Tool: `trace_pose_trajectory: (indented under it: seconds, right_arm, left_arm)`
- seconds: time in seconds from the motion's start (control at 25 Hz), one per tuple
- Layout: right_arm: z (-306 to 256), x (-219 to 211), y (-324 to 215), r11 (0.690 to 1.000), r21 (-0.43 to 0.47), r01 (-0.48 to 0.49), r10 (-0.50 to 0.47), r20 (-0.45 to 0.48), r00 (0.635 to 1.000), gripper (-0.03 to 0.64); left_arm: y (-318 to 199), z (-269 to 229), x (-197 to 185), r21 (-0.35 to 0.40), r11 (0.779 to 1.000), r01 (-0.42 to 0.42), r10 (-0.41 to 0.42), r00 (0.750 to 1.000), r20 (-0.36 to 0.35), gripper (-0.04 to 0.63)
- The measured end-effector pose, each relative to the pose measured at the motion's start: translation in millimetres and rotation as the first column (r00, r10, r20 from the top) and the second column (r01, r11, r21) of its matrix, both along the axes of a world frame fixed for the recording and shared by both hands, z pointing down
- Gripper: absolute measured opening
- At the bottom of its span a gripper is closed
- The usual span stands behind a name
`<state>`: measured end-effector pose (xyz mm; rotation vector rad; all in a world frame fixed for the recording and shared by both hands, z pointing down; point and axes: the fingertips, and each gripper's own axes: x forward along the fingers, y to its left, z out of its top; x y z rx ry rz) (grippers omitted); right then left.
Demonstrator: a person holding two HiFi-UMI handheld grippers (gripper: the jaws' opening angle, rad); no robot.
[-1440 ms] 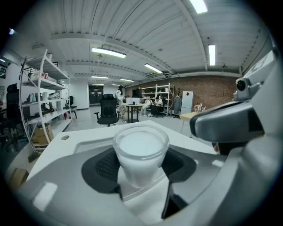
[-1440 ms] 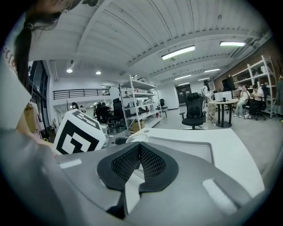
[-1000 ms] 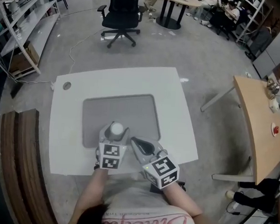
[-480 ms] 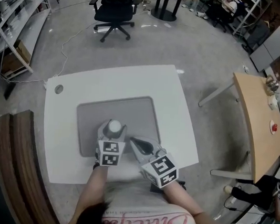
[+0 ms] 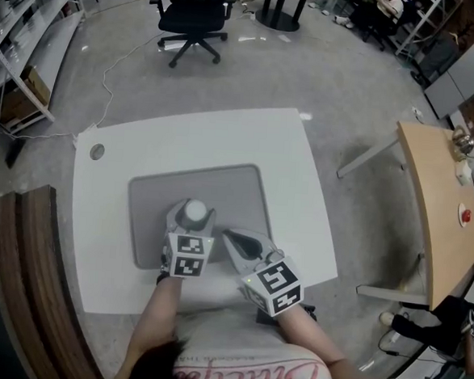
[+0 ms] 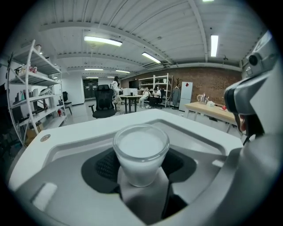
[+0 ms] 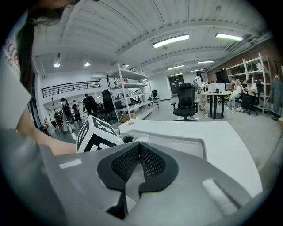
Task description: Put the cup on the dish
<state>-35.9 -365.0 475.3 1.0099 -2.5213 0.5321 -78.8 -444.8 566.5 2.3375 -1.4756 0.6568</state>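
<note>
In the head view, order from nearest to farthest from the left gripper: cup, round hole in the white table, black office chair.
1. cup, between the left gripper's jaws.
2. round hole, at the white table's far-left corner.
3. black office chair, on the floor beyond.

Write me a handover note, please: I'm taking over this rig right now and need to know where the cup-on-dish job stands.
Left tool: closed on the cup, pads on both its sides; cup upright.
Right tool: jaws together, empty, beside the left tool.
Cup: over the near left part of the grey dish. Whether it rests on the dish or is slightly raised cannot be told.
Done: cup in grip and over the dish.
Left: make sure it sits on the dish, open the left tool, draw back.
</note>
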Motion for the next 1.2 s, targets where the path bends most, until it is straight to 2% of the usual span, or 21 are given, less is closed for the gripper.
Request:
trace_pose_trajectory:
  seconds: [0.24, 0.4, 0.88, 1.2]
  right_arm:
    - [-5.3, -1.7, -2.9, 1.0, 0.022, 0.009, -0.009, 0.005, 1.0, 0.002]
    - [-12.5, -1.1, -2.9, 0.999, 0.045, 0.007, -0.008, 0.018, 1.0, 0.002]
    - [-30.6, 0.1, 10.0, 0.992, 0.127, 0.022, -0.026, 0.031, 0.999, 0.0]
    - [-40.3, -4.6, 25.8, 0.986, 0.157, 0.047, -0.055, 0.044, 0.998, 0.0]
  left_arm:
    - [-3.2, 4.5, -3.7, -0.014, 1.0, 0.027, -0.026, 0.999, 0.02, 0.259]
    - [2.3, 11.3, -8.1, -0.031, 0.999, 0.033, -0.032, 0.999, 0.037, 0.293]
    - [32.4, -29.1, -25.7, 0.04, 0.995, 0.094, -0.095, 0.995, 0.029, 0.284]
    - [63.1, -72.5, -40.3, 0.144, 0.968, 0.205, -0.197, 0.978, -0.069, 0.129]
